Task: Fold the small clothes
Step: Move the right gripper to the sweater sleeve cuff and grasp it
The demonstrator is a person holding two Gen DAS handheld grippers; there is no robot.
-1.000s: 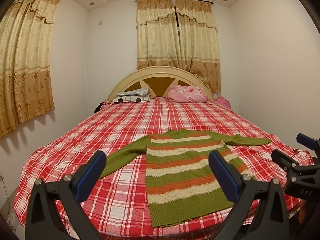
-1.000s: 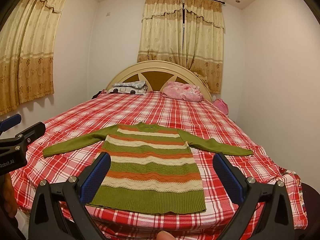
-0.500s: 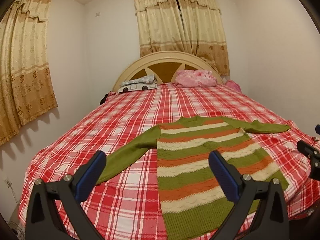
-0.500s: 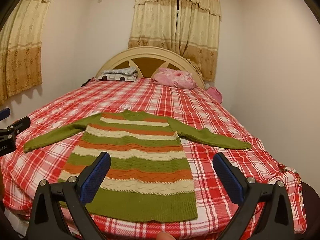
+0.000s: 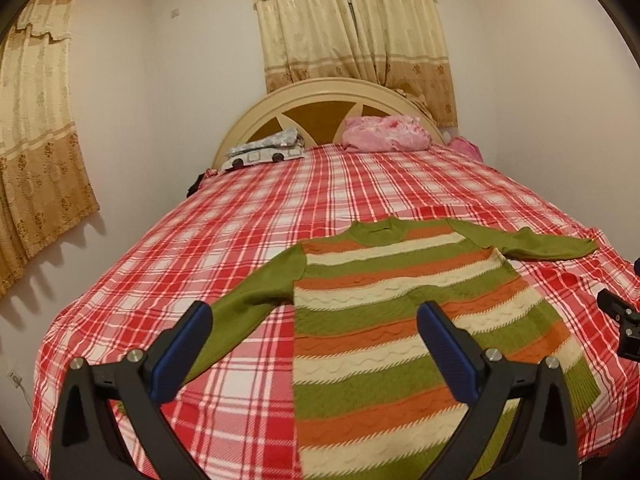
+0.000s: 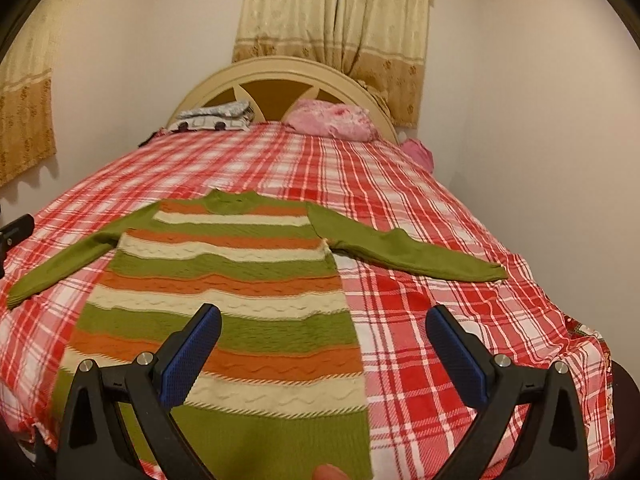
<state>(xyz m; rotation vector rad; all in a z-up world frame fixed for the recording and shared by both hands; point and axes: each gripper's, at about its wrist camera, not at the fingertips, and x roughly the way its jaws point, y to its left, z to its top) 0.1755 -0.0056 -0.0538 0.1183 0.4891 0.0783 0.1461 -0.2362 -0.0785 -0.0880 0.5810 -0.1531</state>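
Note:
A small green sweater [image 5: 384,320] with orange and cream stripes lies flat on the red plaid bed [image 5: 160,272], both sleeves spread out. It also shows in the right wrist view [image 6: 232,292]. My left gripper [image 5: 314,350] is open and empty, above the sweater's left side near its left sleeve [image 5: 248,304]. My right gripper [image 6: 324,354] is open and empty, above the sweater's lower right edge, short of the right sleeve [image 6: 416,256]. The tip of the other gripper shows at each view's edge.
A folded grey and white cloth pile [image 5: 264,150] and a pink bundle [image 5: 384,132] lie by the headboard [image 5: 320,96]. Walls stand close on both sides of the bed. Curtains [image 5: 352,20] hang behind.
Both grippers have moved forward and lower toward the sweater, which looks larger and nearer. The left one swung left, the right one right. Both stay open.

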